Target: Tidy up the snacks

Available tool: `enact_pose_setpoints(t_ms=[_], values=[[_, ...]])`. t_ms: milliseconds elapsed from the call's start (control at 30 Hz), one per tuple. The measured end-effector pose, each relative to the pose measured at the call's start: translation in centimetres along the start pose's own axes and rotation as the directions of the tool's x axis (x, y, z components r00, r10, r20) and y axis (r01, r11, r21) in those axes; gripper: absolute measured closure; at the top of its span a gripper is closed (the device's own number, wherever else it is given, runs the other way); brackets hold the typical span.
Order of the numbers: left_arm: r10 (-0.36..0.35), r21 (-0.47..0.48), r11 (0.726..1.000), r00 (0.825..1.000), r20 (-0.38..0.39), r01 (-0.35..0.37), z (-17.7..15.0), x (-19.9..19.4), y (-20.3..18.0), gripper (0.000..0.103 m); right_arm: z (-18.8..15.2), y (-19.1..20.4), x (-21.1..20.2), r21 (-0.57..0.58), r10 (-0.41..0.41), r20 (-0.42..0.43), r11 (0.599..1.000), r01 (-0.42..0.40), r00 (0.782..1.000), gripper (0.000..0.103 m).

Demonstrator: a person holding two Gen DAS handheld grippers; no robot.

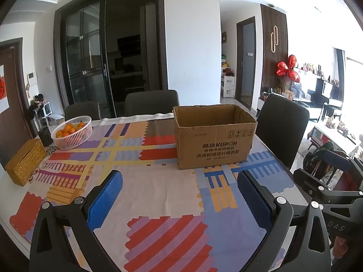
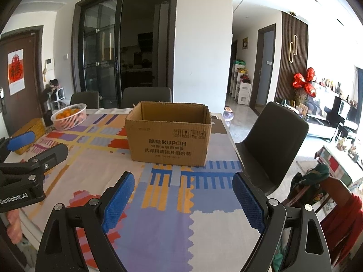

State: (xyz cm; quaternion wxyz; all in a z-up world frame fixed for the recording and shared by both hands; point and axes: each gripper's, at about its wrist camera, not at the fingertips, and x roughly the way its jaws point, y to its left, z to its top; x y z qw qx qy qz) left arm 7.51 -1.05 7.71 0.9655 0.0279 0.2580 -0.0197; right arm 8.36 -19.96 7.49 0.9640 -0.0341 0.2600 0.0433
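An open brown cardboard box printed KUPOH stands on the table's far right part; it also shows in the right wrist view. Its inside is hidden from both views. No loose snack packets are visible on the cloth. My left gripper is open and empty, held above the patterned tablecloth in front of the box. My right gripper is open and empty, also in front of the box. The left gripper appears at the left edge of the right wrist view, and the right gripper's body shows at the right edge of the left wrist view.
A white basket of oranges and a woven yellow tissue box sit at the table's far left. Dark chairs stand at the far side and right side. The table's right edge drops to the floor.
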Motion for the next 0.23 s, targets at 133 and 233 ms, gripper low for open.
enact_pose_setpoints(t_ms=[133,233], values=[[-0.001,-0.003,1.0,1.0,-0.001,0.001,-0.21,-0.07,-0.03,0.0,-0.18,0.05,0.32,-0.002,0.002,-0.011,1.0,-0.002,1.0,0.014],[0.001,-0.006,1.0,1.0,-0.005,-0.001,-0.31,0.01,-0.06,0.0,-0.28,0.03,0.61,-0.004,0.003,-0.018,1.0,-0.003,1.0,0.014]])
